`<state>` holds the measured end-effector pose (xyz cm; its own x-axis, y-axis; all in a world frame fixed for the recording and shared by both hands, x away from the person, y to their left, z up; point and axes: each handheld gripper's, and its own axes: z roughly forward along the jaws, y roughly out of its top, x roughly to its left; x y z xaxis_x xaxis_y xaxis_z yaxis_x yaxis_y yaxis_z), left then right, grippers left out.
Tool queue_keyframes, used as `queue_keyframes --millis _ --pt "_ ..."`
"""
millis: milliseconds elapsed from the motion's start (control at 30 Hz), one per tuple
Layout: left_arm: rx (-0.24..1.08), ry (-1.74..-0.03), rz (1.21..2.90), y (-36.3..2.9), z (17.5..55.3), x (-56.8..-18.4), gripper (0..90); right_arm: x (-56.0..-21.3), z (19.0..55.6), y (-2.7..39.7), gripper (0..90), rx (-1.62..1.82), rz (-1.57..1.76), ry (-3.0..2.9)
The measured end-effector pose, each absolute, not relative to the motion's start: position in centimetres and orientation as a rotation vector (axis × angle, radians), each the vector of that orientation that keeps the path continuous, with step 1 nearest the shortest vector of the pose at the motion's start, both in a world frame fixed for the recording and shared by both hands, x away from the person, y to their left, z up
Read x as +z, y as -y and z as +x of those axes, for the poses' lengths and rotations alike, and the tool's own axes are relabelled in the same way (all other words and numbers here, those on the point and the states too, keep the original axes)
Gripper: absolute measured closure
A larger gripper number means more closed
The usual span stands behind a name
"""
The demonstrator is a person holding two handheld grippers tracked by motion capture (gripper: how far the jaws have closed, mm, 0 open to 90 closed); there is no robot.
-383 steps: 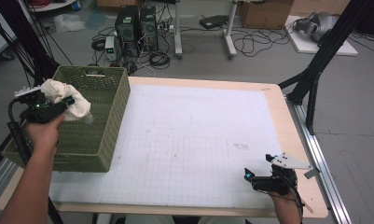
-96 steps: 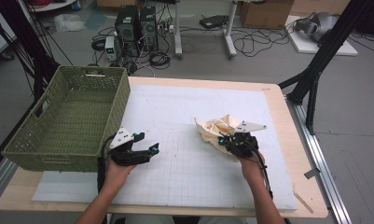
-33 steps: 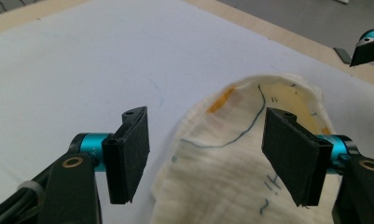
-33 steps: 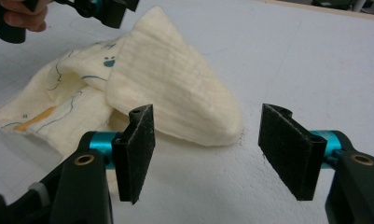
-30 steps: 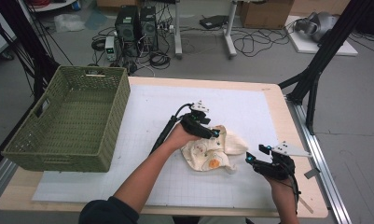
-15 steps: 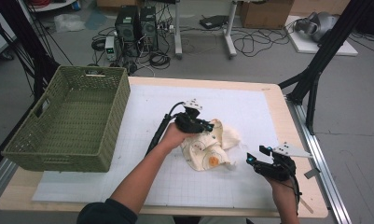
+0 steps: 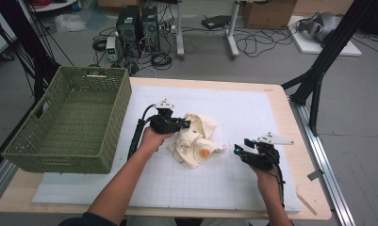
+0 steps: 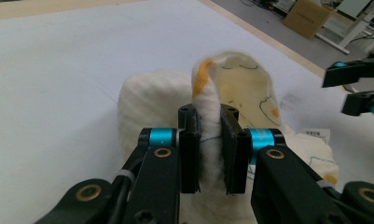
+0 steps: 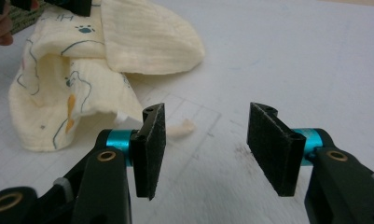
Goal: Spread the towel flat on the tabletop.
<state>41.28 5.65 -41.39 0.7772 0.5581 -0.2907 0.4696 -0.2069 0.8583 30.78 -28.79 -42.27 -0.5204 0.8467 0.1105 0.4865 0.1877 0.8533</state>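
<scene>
Cloth (image 7: 194, 141) is lying mid-tabletop, the left gripper (image 8: 208, 154) pinching its fold while the right gripper (image 9: 205, 140) is hovering spread near the right edge.

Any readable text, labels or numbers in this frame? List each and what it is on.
"H": a single printed letter beside a paw print on the cloth, right gripper view; anything more is cut off.
White tag on the cloth, left gripper view: printed lines, too small to read.
Nothing readable on the basket, the table mat or either gripper.
</scene>
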Motion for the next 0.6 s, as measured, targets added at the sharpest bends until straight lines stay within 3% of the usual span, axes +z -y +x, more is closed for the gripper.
queue_keyframes --millis 233,300,367,433,600 --pt "0.099 -0.792 1.843 -5.8 41.0 -41.8 77.7 -44.6 34.2 24.5 45.6 1.171 1.213 -2.265" --pt "0.105 -0.794 1.842 -6.0 40.9 -41.7 77.0 -45.1 34.1 23.3 50.2 1.102 1.145 -2.335" --pt "0.114 -0.791 1.840 -6.1 40.8 -41.6 77.1 -44.8 33.6 23.0 72.7 1.099 1.068 -2.384" --pt "0.125 -0.800 1.836 -6.3 40.6 -41.7 77.7 -44.6 33.1 22.7 84.5 1.066 1.034 -2.408" --pt "0.197 -0.857 1.876 -7.6 39.9 -42.5 78.9 -44.1 32.0 23.9 86.6 0.992 1.054 -2.428"
